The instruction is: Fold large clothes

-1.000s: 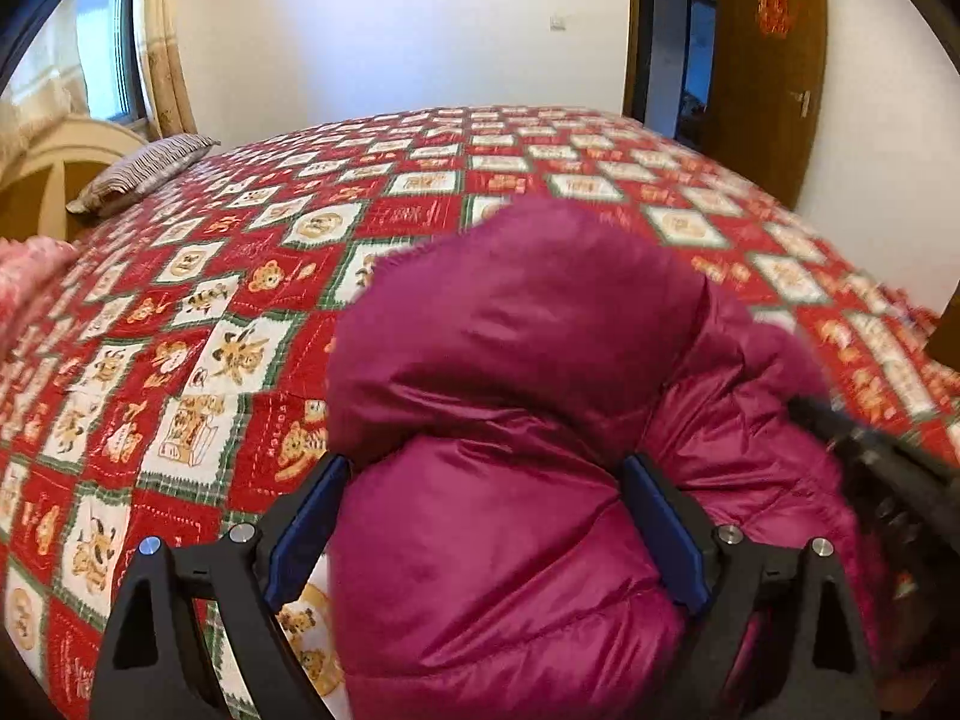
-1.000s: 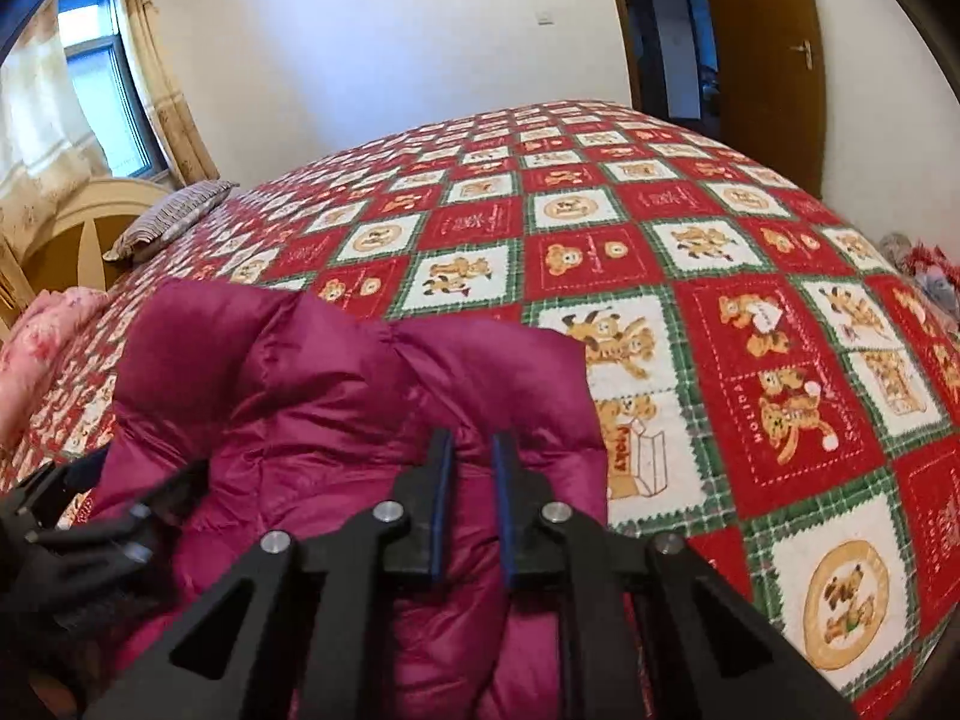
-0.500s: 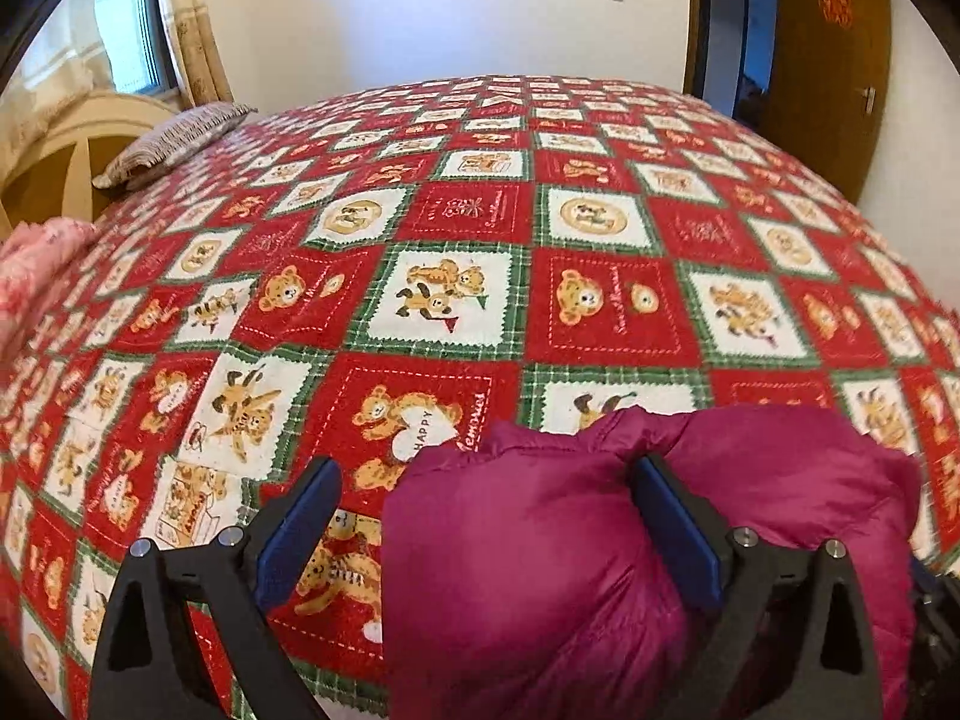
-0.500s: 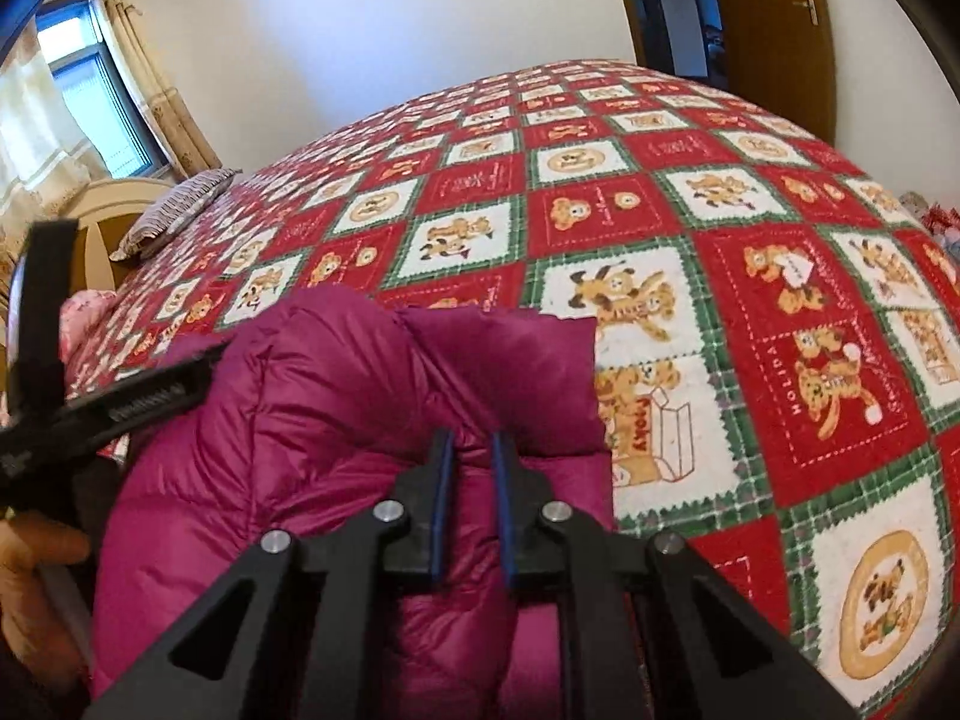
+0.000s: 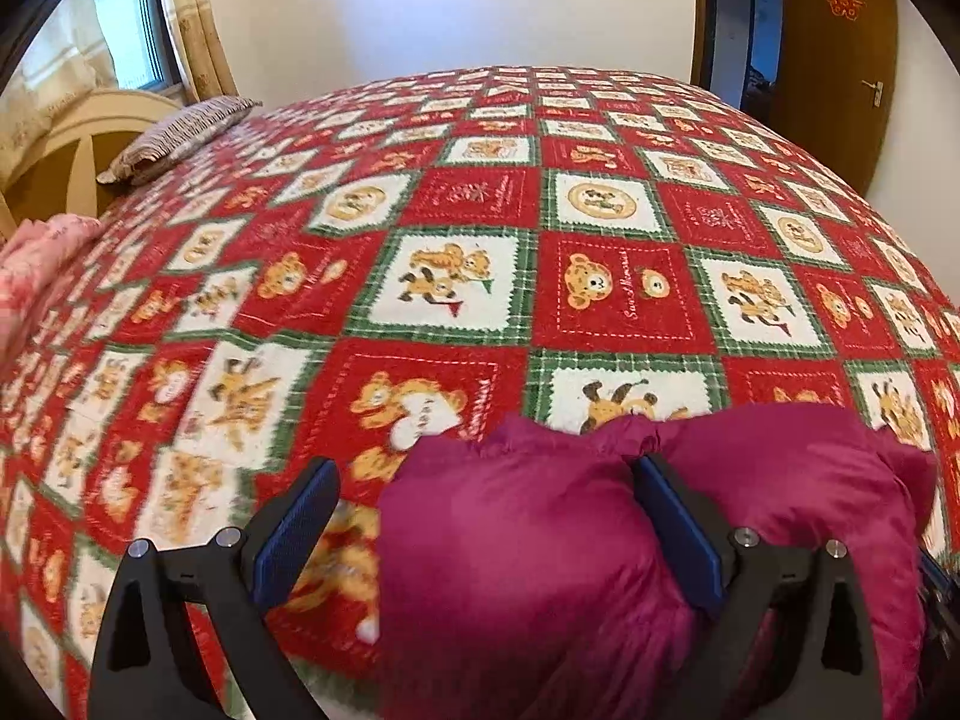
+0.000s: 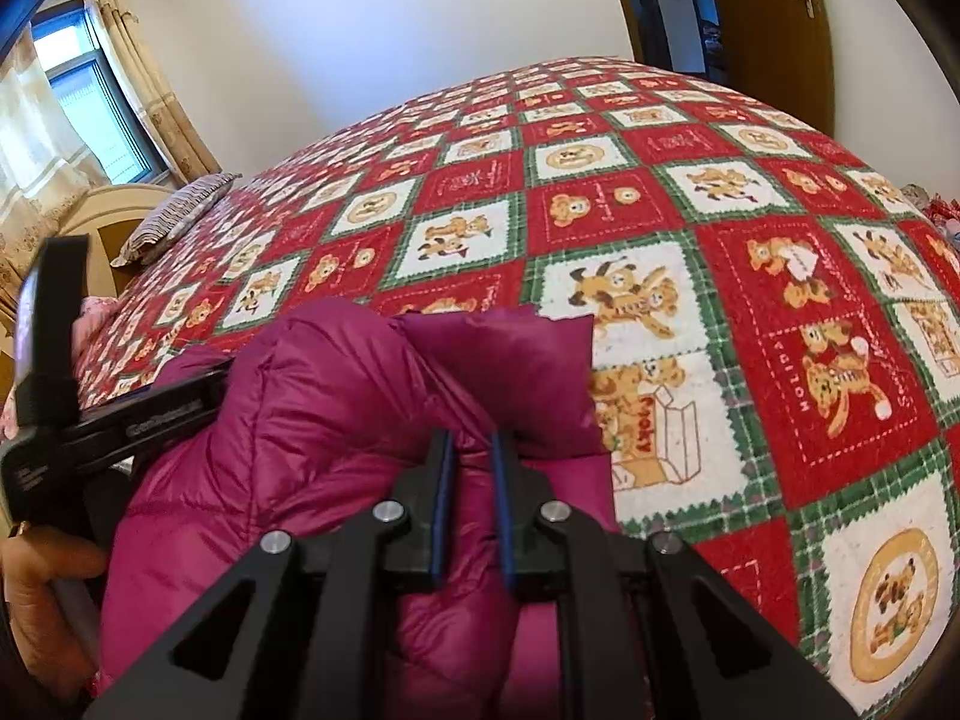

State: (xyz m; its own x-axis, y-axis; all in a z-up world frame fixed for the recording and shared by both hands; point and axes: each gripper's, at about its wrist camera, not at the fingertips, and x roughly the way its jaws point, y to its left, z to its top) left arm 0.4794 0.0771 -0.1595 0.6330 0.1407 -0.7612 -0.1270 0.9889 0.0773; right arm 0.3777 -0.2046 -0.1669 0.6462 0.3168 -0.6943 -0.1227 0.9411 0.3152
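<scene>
A magenta puffer jacket (image 5: 600,540) lies bunched at the near edge of the bed, also in the right wrist view (image 6: 336,432). My left gripper (image 5: 486,486) is open wide; the jacket bulges between its jaws against the right finger (image 5: 678,528), and the left finger (image 5: 294,522) stands clear of it. My right gripper (image 6: 471,450) is shut on a fold of the jacket. The left gripper's body (image 6: 108,420) and the hand holding it show at the jacket's left side.
The bed carries a red, white and green teddy-bear quilt (image 5: 468,276) (image 6: 720,240). A striped pillow (image 5: 180,135) and a cream headboard (image 5: 66,144) are at far left, a pink cloth (image 5: 36,264) at left. A wooden door (image 5: 834,48) stands far right.
The jacket has come down from filling the left view to a low bundle at the bed's near edge. The left gripper stays open wide; the right gripper stays shut on the fold.
</scene>
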